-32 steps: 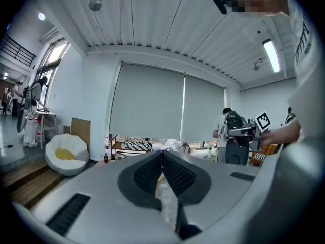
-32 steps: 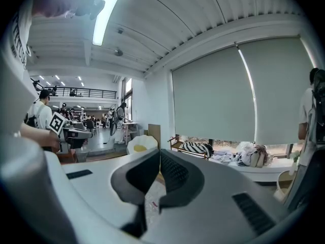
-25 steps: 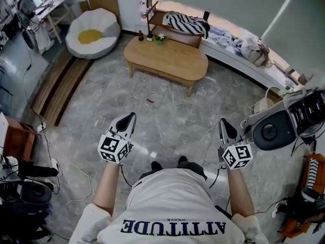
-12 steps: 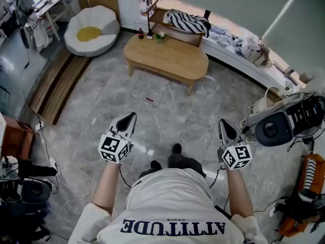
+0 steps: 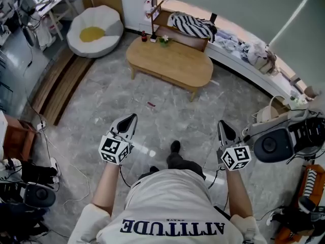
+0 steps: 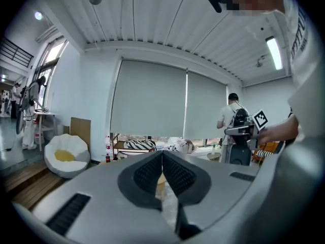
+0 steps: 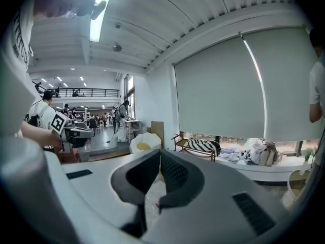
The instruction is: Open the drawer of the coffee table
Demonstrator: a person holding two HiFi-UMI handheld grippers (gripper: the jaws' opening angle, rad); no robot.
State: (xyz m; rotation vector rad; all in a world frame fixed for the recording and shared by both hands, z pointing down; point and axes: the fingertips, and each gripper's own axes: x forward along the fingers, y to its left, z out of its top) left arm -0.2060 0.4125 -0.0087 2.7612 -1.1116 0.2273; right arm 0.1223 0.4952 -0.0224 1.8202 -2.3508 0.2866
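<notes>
Wooden and oval, the low desk [image 5: 170,60] stands on the grey marbled floor [image 5: 101,105]. Its long near side faces the person. The drawer front on that side is too small to trace clearly, but the side looks flush, with the drawer shut.

Both grippers hover over the floor on the near side of the desk, well apart from it, with their tips pointing towards it. The left gripper [image 5: 132,117] is in line with the desk's left end. Its own view shows the jaws pressed together with nothing between them. The right gripper [image 5: 222,123] is just past the desk's right end. Its jaws also meet at the tips and hold nothing. One of the person's dark shoes [image 5: 175,146] is on the floor between the two grippers.

Between the desk and the left gripper, a small red scrap [image 5: 151,104] lies on the floor. At the desk's far left corner are a dark bottle [image 5: 143,35] and a small potted plant [image 5: 163,39]. Just behind the desk, a wooden bench [image 5: 175,34] carries a zebra-striped cushion [image 5: 192,25]. To the desk's left, well apart from it, sits a white beanbag chair [image 5: 95,30] with a yellow centre like a fried egg. Clothes [image 5: 238,43] are heaped on a long white ledge to the right of the bench.
</notes>
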